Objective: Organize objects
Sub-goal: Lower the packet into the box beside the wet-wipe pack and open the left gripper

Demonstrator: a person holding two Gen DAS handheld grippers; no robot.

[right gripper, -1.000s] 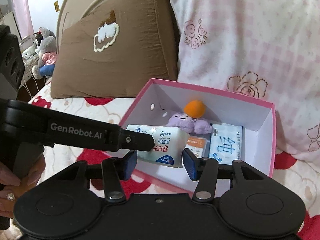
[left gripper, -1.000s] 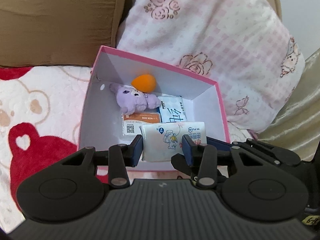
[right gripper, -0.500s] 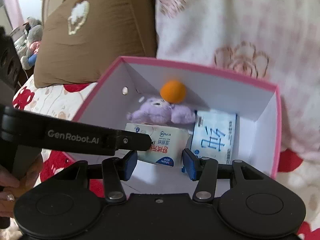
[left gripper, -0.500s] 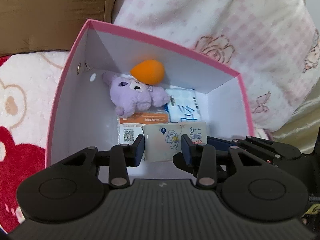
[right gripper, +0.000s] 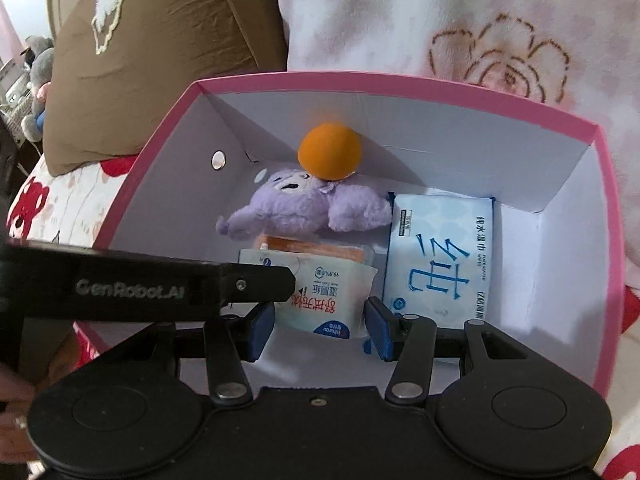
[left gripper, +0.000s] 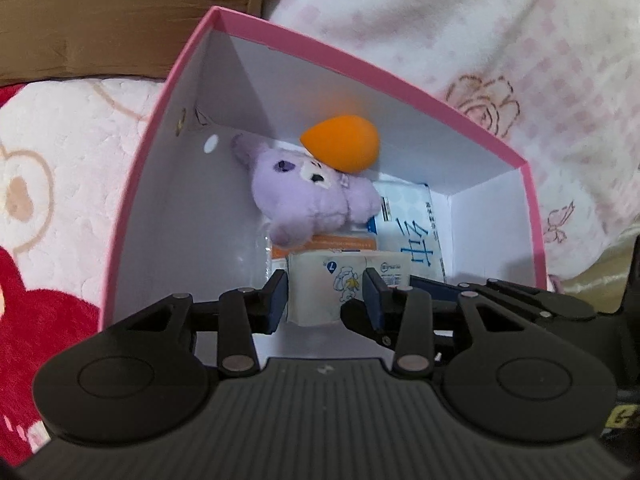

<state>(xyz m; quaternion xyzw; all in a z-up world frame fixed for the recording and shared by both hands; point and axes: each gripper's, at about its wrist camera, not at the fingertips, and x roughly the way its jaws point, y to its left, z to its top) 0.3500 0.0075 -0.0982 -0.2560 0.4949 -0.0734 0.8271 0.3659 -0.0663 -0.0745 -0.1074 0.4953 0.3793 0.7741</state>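
Left claw [left gripper: 325,300]: clamped on a white wipes pack [left gripper: 347,284], blue pads pressing both of its sides, inside the pink box.
Right claw [right gripper: 320,322]: blue pads set at either side of the same pack [right gripper: 320,300]; real pressure from them cannot be told; the left tool's black finger [right gripper: 160,286] crosses in front.
Bed cover [left gripper: 60,200]: white and red plush, carrying the box.
Pillows: a brown cushion [right gripper: 152,48] and a pink checked pillow [right gripper: 440,12] stand just behind the box.
Pink box [right gripper: 400,90]: open top, white inside, a small metal stud in its left wall.
Blue-and-white wipes pack [right gripper: 438,264]: lying flat in the right part of the box, beside the held pack.
Purple plush toy [right gripper: 308,208]: toward the back wall, lying on an orange-topped packet [right gripper: 320,250].
Orange sponge [right gripper: 330,151]: egg-shaped, resting on the plush toy's head against the back wall.
Held pack: low in the near part of the box, partly over the orange-topped packet.
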